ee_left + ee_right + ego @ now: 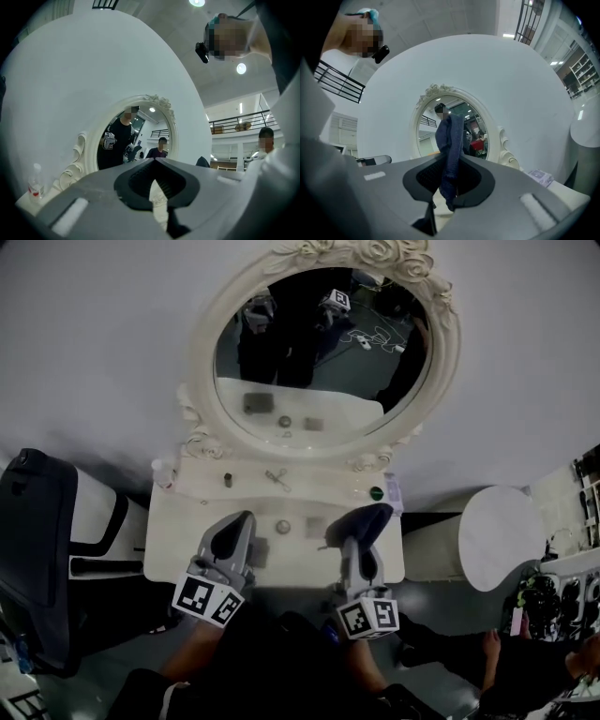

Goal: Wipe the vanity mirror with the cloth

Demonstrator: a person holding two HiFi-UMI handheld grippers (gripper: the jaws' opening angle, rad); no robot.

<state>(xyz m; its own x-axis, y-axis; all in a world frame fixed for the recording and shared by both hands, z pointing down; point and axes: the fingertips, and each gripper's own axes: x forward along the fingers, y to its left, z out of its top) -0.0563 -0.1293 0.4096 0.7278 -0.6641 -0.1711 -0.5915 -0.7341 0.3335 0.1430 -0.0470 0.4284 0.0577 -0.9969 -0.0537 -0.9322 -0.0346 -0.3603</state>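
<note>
White-framed oval vanity mirror (pixel 323 348) hangs above the vanity top (pixel 178 531). Your left gripper (pixel 241 521) sits over that top, jaws closed on nothing. Your right gripper (pixel 367 521) pinches the dark blue cloth (pixel 451 140) tight, with the cloth standing upright below the mirror, clear of the glass.

Head view: dim, grey, low contrast; oval white-framed vanity mirror (pixel 323 343) reflects mostly dark.
Gripper views: bright, even light from round white ceiling lamps (pixel 241 68), blown out to glare.
Distortion: strong fisheye; plain white wall (pixel 525 84) bulges, corners vignetted black.
Focus: nearest foreground soft.
</note>
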